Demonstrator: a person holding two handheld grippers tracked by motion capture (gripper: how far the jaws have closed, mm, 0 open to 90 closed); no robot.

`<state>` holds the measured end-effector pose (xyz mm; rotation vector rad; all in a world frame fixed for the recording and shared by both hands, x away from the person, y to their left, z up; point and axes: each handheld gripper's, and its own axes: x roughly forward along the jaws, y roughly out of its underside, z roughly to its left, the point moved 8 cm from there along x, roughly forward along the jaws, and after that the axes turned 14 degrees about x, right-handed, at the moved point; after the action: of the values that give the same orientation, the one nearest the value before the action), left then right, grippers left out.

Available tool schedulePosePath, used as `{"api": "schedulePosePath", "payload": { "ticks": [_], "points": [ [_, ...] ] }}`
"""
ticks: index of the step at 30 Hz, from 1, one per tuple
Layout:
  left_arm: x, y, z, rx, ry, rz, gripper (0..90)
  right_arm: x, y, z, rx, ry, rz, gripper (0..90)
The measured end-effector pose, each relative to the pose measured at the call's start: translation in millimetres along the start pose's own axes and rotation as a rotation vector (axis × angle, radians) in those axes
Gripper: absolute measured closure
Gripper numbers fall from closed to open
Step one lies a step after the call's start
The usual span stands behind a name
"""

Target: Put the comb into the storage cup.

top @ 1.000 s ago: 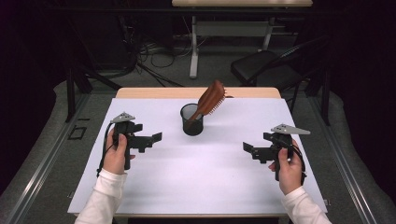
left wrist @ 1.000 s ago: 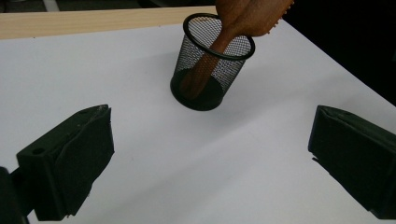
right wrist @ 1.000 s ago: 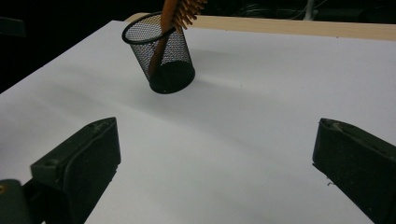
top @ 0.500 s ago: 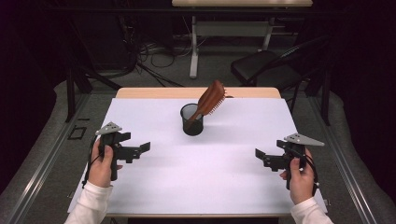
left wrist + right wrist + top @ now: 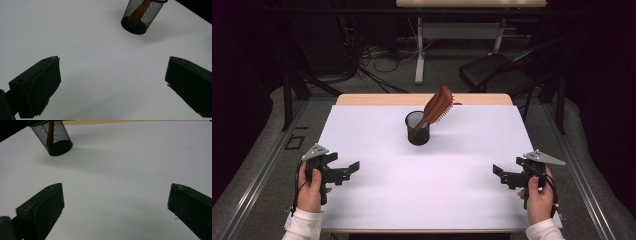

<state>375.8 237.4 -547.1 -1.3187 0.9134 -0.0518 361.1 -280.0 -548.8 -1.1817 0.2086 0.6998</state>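
Hairbrush [image 5: 438, 104], brown wood, leans in round mesh cup [image 5: 417, 128].

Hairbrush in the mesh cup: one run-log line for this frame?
hairbrush: handle down in mesh cup, leaning right | left gripper: open, apart from cup | right gripper: open, apart from cup | table: white

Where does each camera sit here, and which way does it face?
High view: above the person's side, facing forward and down on the table; both hands, left gripper, right gripper.
Left gripper view: on the left gripper, along its open jaws.
Right gripper view: likewise on the right gripper.
All share the mesh cup with the hairbrush.
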Motion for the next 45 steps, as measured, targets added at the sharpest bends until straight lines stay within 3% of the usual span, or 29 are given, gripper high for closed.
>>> {"api": "schedulePosePath", "payload": {
  "ticks": [14,24,45],
  "points": [
    [1.5,23.2,20.5,-0.05,-0.073,-0.02,0.2,5.8,14.7,-23.1,0.027,0.06,-0.002,0.3],
    [5.0,30.3,23.7,-0.051,-0.087,-0.016,0.2,9.0,20.5,-31.2,0.028,0.081,-0.015,0.4],
    [13.0,39.3,23.6,-0.045,-0.085,0.013,0.2,14.2,27.7,-34.3,0.03,0.091,-0.007,0.4]
  ]
}}
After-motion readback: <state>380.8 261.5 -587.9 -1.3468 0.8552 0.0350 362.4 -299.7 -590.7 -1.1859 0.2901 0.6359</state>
